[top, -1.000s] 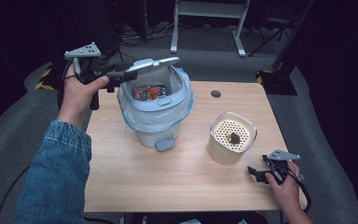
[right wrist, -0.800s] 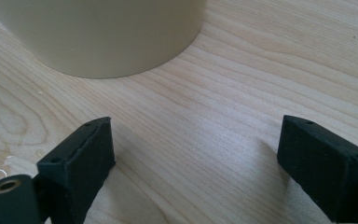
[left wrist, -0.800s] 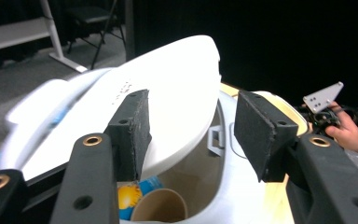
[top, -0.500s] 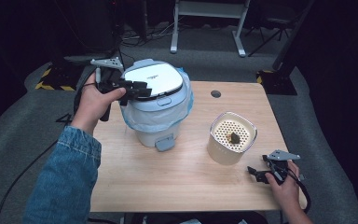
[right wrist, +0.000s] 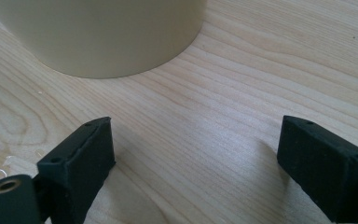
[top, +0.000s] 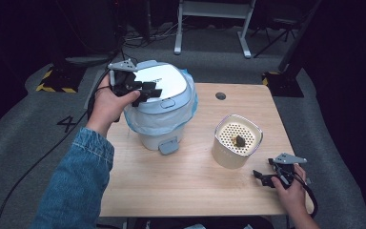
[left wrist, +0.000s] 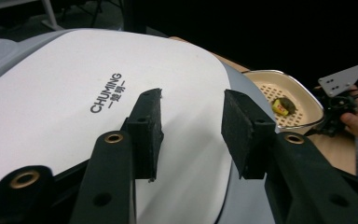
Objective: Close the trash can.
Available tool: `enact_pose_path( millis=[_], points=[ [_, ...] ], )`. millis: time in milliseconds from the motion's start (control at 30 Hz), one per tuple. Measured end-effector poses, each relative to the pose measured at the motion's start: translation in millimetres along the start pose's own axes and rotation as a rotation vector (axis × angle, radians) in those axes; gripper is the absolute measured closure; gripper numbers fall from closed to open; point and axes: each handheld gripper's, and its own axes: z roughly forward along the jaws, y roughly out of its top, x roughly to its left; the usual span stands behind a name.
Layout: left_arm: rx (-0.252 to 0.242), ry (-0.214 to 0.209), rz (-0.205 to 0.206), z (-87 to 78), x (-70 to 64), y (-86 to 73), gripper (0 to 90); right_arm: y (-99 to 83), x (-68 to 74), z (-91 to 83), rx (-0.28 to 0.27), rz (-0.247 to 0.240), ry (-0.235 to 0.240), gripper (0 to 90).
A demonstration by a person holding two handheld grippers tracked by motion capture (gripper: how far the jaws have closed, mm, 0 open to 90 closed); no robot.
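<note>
Jaws apart on both: left gripper [top: 145, 90] hovers over bin [top: 158, 129] lid [left wrist: 98, 93] at table's [top: 195, 191] back-left, nothing held. Right gripper [top: 267, 177] idle nr strainer [top: 237, 143]. Lid looks down; press flat w/ pads, centre, gently, so bin doesn't tip.

Table light: the wooden table [top: 186, 181] is bright and evenly lit from above, in the high view.
Room around: the floor and the far side of the room are very dark, almost black.
Shine: the white bin lid [left wrist: 74, 93] glows pale just past the left gripper [left wrist: 191, 126] fingers, with no hard glare.
Shadows: soft grey shadows lie on the wood right beside the right gripper [right wrist: 196, 154] fingers.
Blur: the fingers [right wrist: 81, 154] near the camera look a bit soft; the cream tub [right wrist: 102, 32] past them is soft too.
Far side: the basket and hand beyond the left fingers look grainy.
Edges: the high view bends a little at its corners.
</note>
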Motion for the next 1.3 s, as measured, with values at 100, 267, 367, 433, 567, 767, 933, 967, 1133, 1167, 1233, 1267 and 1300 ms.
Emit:
enact_pose_path(
  millis=[100,267,367,433,567,767,933,967,1133,1167,1233,1267,1300],
  points=[
    [0.001,0.042,0.026,3.0,-2.6,1.1,55.9,0.0,0.0,0.0,0.0,0.0,0.0,10.9],
    [0.016,0.1,0.086,6.5,-7.2,2.5,55.1,0.0,-0.1,0.1,0.0,0.001,0.001,10.9],
    [0.005,0.098,0.091,9.9,-9.1,1.8,55.0,0.0,-0.1,0.1,0.0,0.001,0.001,10.9],
    [0.002,0.095,0.095,10.6,-8.4,1.8,55.1,0.0,-0.1,0.1,0.0,0.002,0.001,10.9],
    [0.045,0.127,0.124,12.4,-10.9,2.7,55.3,0.0,-0.1,0.1,0.0,0.001,0.001,10.9],
    [0.04,0.144,0.119,16.3,-16.4,4.9,56.1,0.0,-0.1,0.1,0.0,0.002,0.002,10.9],
    [0.015,0.14,0.095,11.7,-15.2,2.9,38.9,0.0,-0.1,0.1,0.0,0.003,0.002,10.8],
    [-0.006,0.128,0.089,8.6,-15.7,2.3,37.5,0.0,-0.2,0.1,0.001,0.002,0.002,10.8],
    [-0.048,0.103,0.101,-10.8,-27.5,-1.3,35.2,0.0,-0.1,0.1,0.0,0.002,0.002,10.9],
    [-0.05,0.098,0.103,-15.2,-31.1,-2.5,34.7,0.0,-0.1,0.1,0.001,0.003,0.002,10.8],
    [-0.048,0.109,0.107,-24.9,-39.9,-6.2,33.5,0.0,-0.1,0.1,0.001,0.002,0.002,10.9],
    [-0.048,0.109,0.107,-24.9,-39.9,-6.2,32.8,0.0,-0.1,0.1,0.001,0.002,0.002,10.9],
    [-0.034,0.129,0.106,-29.0,-44.4,-8.2,32.3,0.0,-0.2,0.1,0.001,0.002,0.002,10.9]
  ],
)
